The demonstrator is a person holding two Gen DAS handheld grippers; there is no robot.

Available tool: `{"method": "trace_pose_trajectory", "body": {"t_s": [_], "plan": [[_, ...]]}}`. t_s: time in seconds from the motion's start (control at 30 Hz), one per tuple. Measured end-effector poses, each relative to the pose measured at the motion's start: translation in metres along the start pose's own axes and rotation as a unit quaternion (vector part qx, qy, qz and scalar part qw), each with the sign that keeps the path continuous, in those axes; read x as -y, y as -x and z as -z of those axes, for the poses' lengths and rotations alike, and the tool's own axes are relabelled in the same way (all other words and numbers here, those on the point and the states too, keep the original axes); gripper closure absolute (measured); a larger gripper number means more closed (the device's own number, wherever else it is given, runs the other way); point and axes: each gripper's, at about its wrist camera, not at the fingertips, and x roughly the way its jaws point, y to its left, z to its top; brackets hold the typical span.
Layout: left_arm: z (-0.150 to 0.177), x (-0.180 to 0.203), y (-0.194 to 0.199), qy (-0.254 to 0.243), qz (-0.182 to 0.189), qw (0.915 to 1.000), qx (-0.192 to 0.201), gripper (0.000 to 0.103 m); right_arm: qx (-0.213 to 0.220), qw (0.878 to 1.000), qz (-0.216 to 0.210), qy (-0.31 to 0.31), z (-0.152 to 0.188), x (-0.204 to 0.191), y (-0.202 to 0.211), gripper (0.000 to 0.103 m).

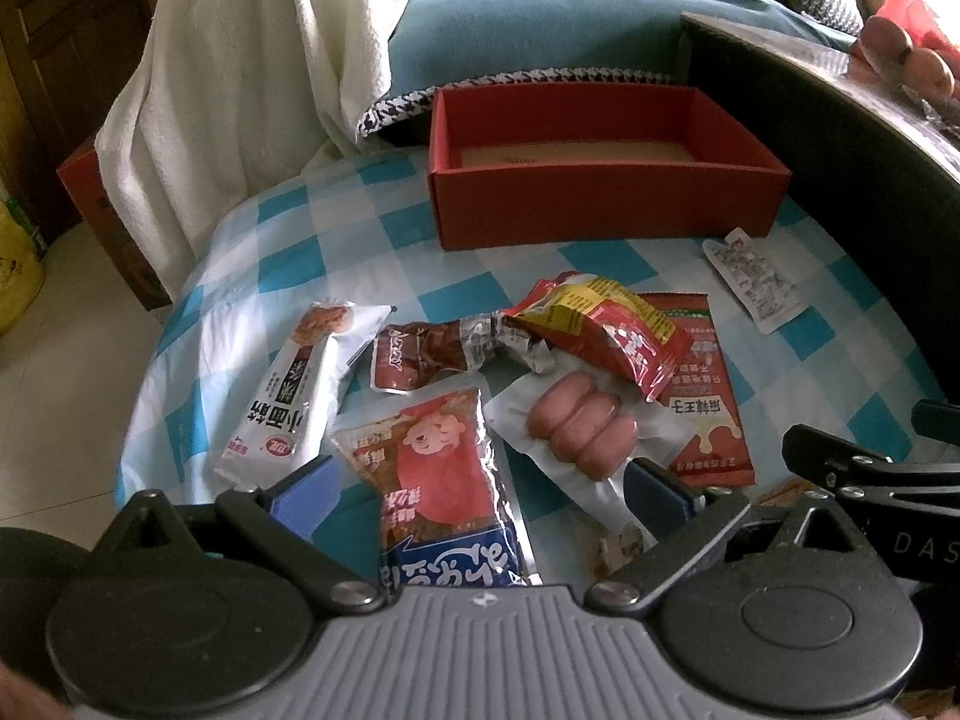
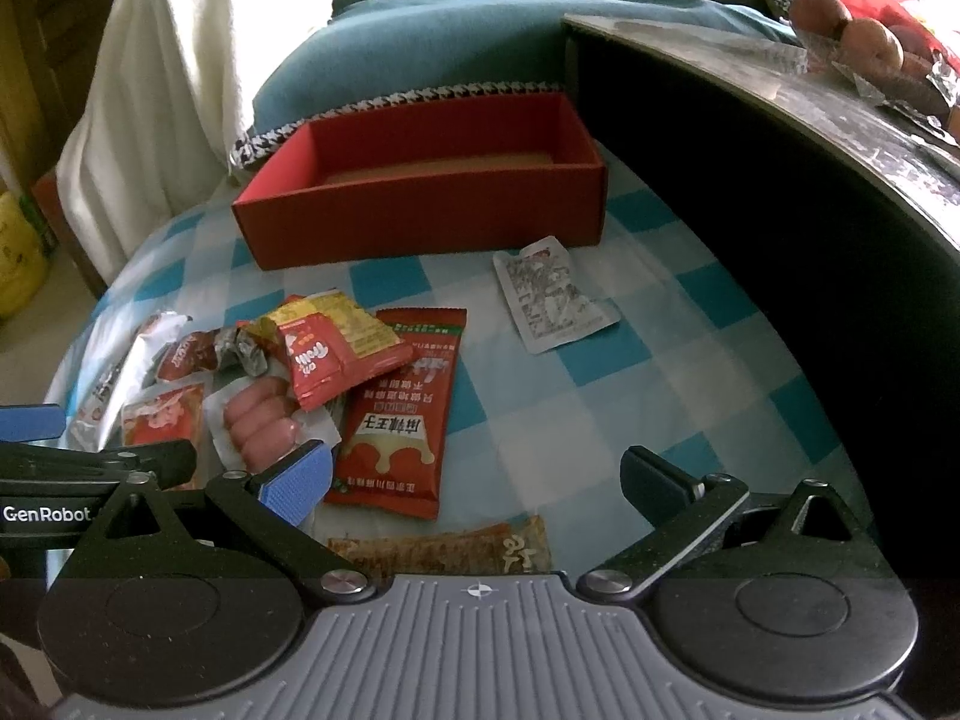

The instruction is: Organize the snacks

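Observation:
An empty red box stands at the back of a blue-and-white checked cloth. Several snack packets lie in a pile before it: a white bar packet, a sausage pack, a red-and-yellow packet, a flat red packet and a red-and-blue packet. A white sachet lies apart near the box. My left gripper hangs open over the red-and-blue packet. My right gripper stands open above a brown strip packet.
A dark table with fruit on top borders the cloth on the right. A white towel drapes over furniture at back left, beside a teal cushion. A cardboard box and a yellow bag stand on the floor at left.

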Motion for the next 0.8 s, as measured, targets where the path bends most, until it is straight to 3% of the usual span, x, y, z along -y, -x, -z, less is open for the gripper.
{"method": "trace_pose_trajectory", "body": {"t_s": [0.8], "plan": [[0.0019, -0.0015, -0.0036, 0.004, -0.001, 1.0, -0.007, 0.011, -0.005, 1.0, 0.001, 0.006, 0.0015, -0.0034, -0.005, 0.0]]}}
